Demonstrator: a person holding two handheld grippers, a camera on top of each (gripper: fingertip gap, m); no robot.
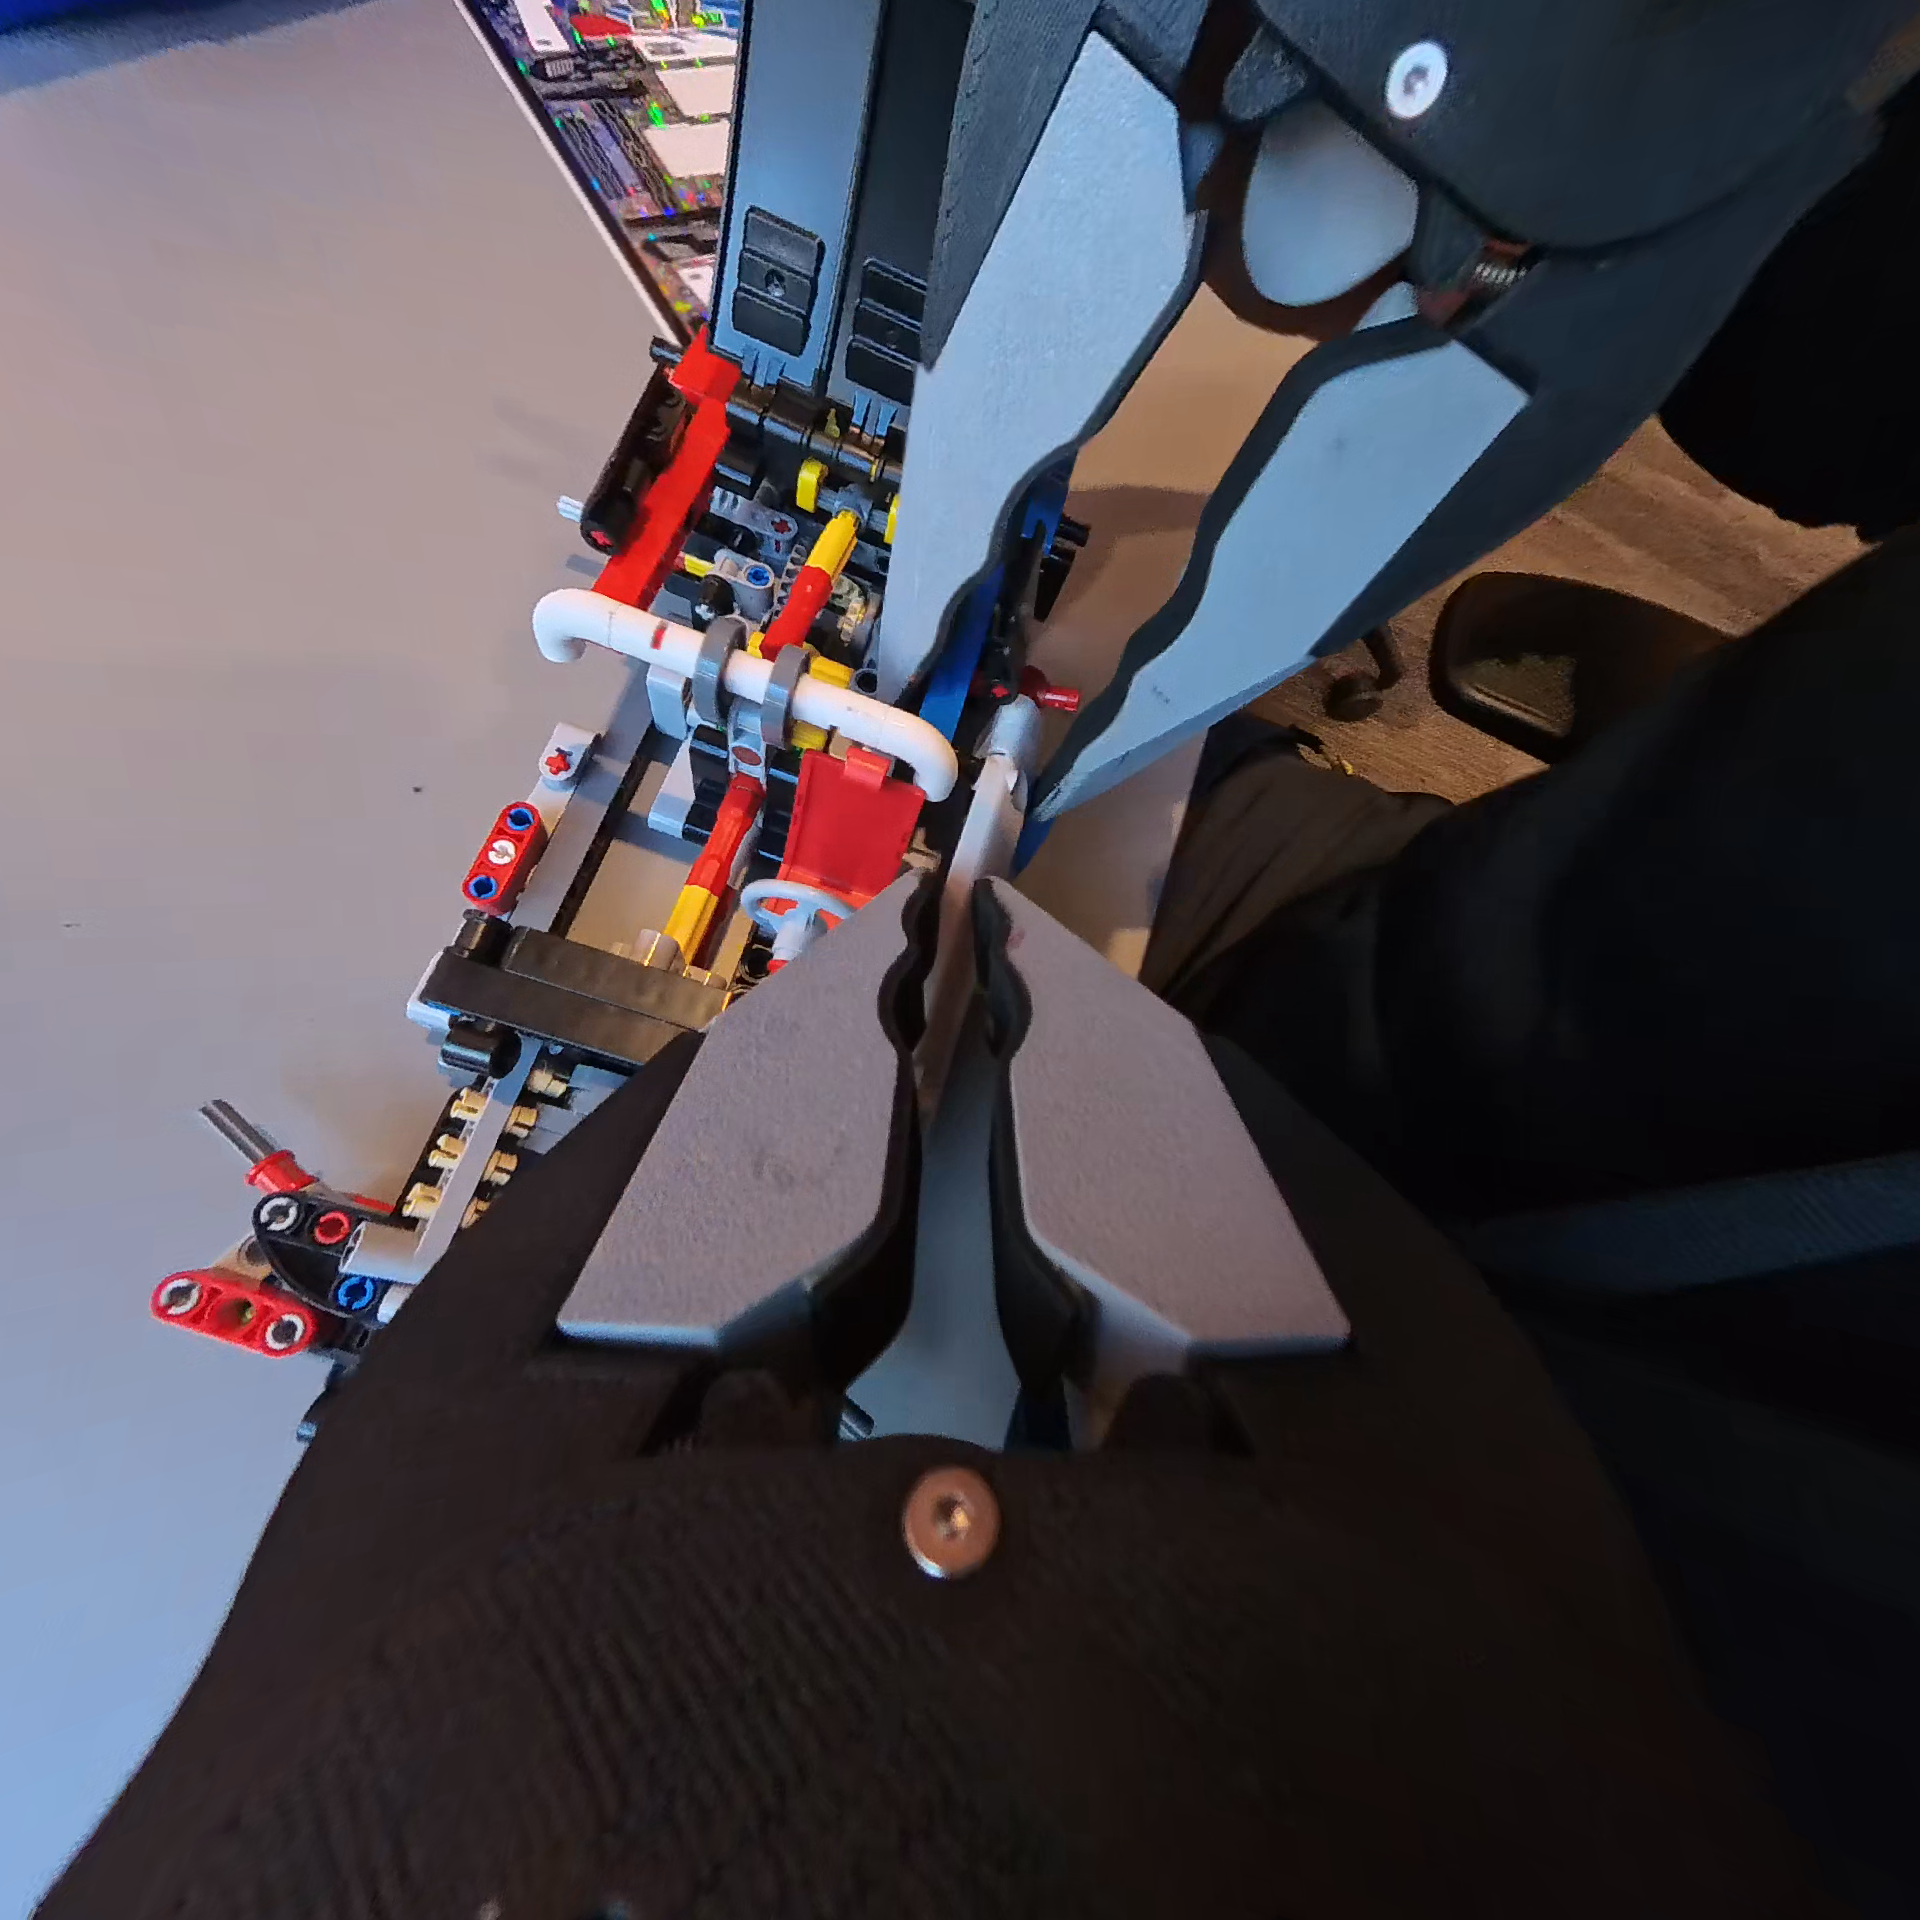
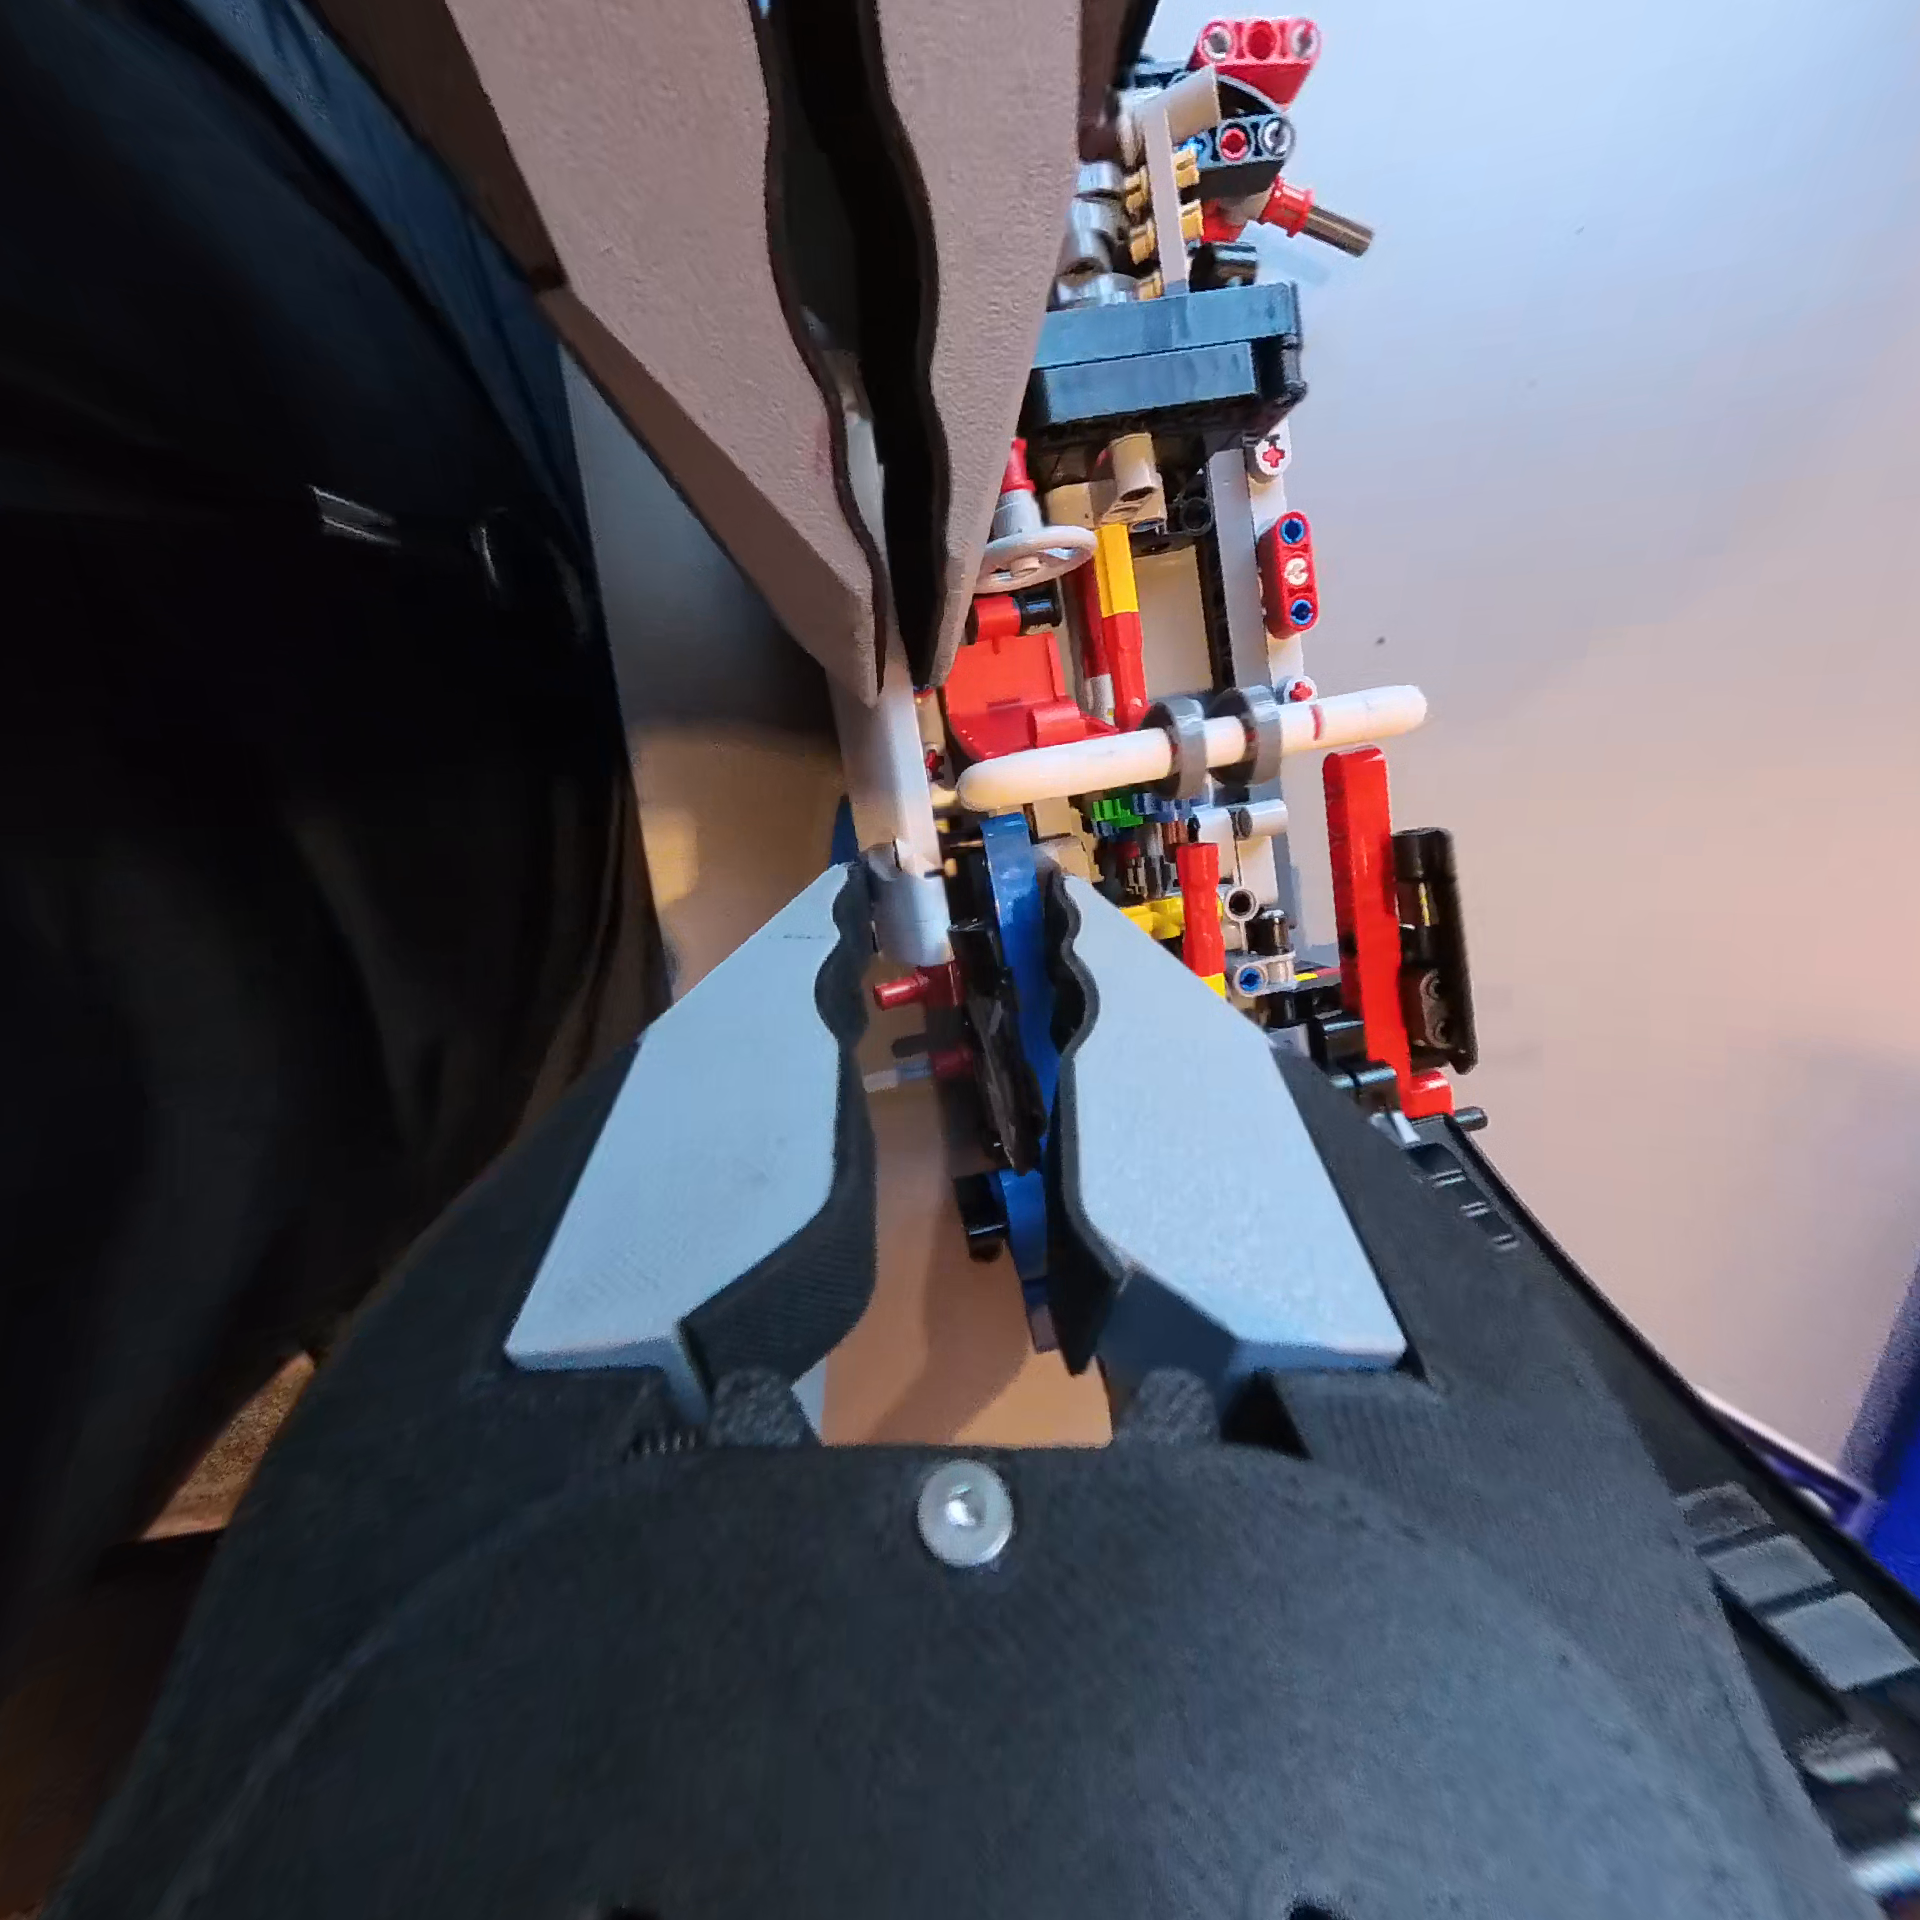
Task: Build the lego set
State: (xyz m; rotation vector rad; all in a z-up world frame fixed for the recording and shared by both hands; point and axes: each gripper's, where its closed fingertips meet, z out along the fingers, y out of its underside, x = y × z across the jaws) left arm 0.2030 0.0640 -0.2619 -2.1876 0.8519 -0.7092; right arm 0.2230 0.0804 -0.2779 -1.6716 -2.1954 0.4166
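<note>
A part-built Lego Technic vehicle chassis (image 1: 613,982) lies at the edge of the grey table (image 1: 260,623). It has a white tube bar (image 1: 623,629), a red seat (image 1: 852,831) and red and yellow axles. My left gripper (image 1: 948,894) is shut on the chassis's light grey side beam (image 1: 948,1039). My right gripper (image 2: 956,888) comes from the opposite end, its jaws closed against a blue and black side piece (image 2: 1013,914) with red pins. In the left wrist view the right gripper (image 1: 971,743) reaches in from the upper right. In the right wrist view the left gripper (image 2: 899,675) comes down from the top.
A colourful printed booklet (image 1: 623,135) lies on the table behind the chassis. A person in dark clothing (image 1: 1558,1039) sits close on the right. A chair base (image 1: 1538,665) stands on the brown floor beyond the table edge. Both grippers' tips are close together, under 4 cm apart.
</note>
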